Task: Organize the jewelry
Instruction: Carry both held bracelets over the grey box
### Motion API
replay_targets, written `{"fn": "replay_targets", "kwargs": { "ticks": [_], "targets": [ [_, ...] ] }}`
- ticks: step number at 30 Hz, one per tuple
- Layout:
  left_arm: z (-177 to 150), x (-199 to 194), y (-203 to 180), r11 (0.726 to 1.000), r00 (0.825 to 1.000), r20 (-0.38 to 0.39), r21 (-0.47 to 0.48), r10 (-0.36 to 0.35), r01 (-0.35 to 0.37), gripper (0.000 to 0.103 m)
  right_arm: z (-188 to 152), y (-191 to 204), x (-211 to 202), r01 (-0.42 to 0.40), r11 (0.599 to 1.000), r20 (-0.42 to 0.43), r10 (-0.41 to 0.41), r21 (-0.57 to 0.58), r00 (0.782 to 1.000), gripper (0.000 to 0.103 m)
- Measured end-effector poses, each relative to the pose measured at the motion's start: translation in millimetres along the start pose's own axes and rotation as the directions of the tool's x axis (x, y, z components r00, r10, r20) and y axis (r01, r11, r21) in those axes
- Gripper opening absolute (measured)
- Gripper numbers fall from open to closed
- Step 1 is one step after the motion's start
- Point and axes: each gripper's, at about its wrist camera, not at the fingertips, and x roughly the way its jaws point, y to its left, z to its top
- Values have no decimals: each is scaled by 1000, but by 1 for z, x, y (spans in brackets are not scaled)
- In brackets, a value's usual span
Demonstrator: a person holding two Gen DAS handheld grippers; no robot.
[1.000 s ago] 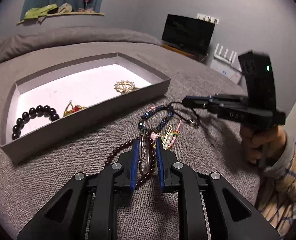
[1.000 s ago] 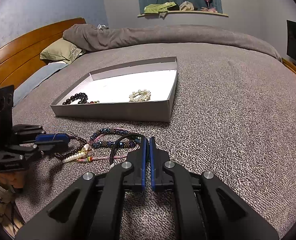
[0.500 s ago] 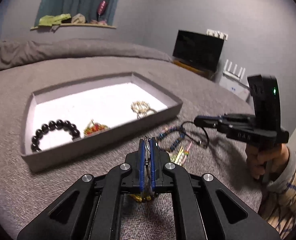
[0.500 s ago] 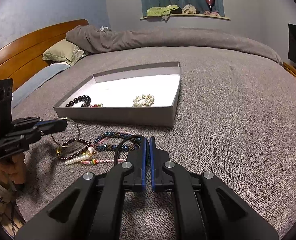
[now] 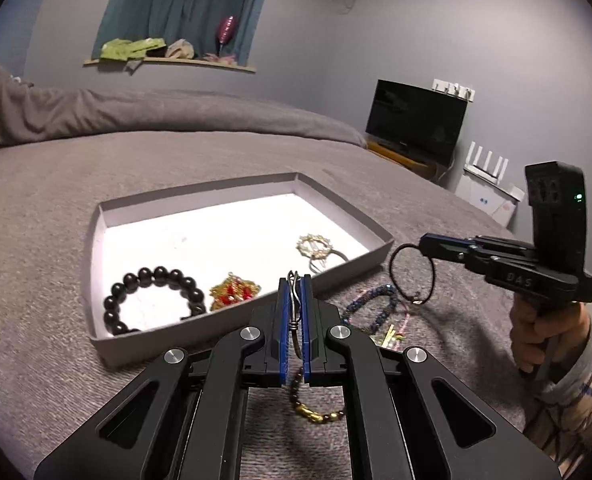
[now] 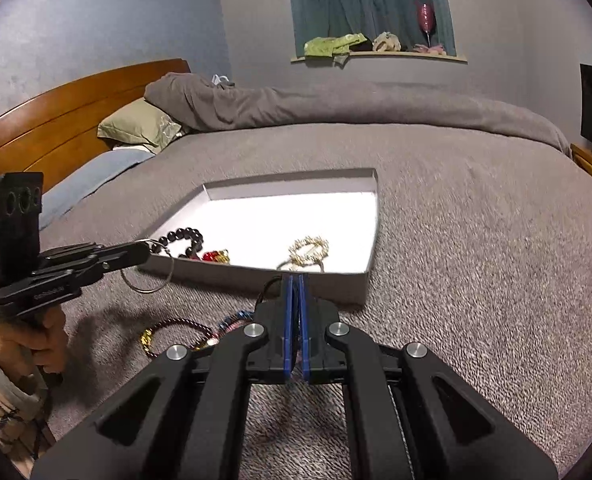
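A shallow grey tray (image 5: 348,222) with a white floor lies on the bed; it holds a black bead bracelet (image 5: 152,300), a red-gold charm (image 5: 234,294) and a gold-pearl ring piece (image 5: 315,246). My left gripper (image 5: 295,284) is shut on a thin silver wire bangle (image 5: 294,312), held above the tray's near wall; the bangle hangs from its tip in the right wrist view (image 6: 148,270). My right gripper (image 6: 295,284) is shut on a black cord bracelet (image 5: 412,274), lifted off the bed right of the tray.
On the grey blanket before the tray lie a dark red bead bracelet with gold beads (image 6: 176,332), a blue bead bracelet (image 5: 370,306) and a thin pink strand (image 5: 396,332). A TV (image 5: 416,120) stands beyond the bed; headboard and pillows (image 6: 136,128) are far left.
Both grippers have risen from the bed. The left one closed on the silver bangle and lifted it toward the tray. The right one lifted the black cord bracelet off the pile.
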Motion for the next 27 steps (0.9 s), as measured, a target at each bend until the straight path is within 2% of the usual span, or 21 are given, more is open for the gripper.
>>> {"fn": "replay_targets", "kwargs": {
  "ticks": [10, 17, 27],
  "targets": [
    [18, 1, 12, 999, 999, 27, -12, 40, -39, 6, 22, 9, 1, -23, 1000, 47, 23, -9, 999, 3],
    [32, 10, 30, 995, 995, 39, -14, 94, -94, 6, 39, 8, 12, -19, 1000, 66, 19, -6, 998, 3],
    [32, 21, 55, 988, 989, 18, -64, 144, -143, 6, 45, -4, 42, 11, 1000, 37, -11, 7, 999, 3]
  ]
}}
